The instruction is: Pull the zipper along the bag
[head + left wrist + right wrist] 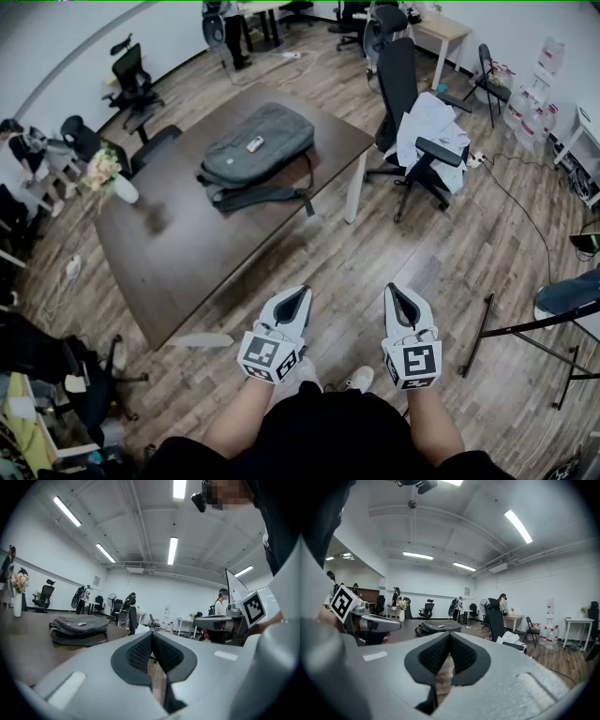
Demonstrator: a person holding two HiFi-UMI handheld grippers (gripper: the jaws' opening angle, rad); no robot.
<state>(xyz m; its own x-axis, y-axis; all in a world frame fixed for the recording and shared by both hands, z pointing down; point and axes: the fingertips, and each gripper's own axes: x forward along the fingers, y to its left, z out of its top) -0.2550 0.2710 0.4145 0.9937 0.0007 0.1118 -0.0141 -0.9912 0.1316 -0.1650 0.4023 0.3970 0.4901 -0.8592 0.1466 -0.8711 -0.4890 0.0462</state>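
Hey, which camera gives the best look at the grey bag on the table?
The head view: it looks down on the whole grey bag, lying flat on the brown table, strap included. The left gripper view and right gripper view show it only far off, small and side-on.

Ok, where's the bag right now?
In the head view, the grey bag lies flat at upper centre on the brown table, toward its far end, with the flower vase to its left and a black office chair to its right.

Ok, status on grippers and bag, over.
Left gripper and right gripper shut, empty. Grey bag on table, ahead, untouched. Small item lying on bag.
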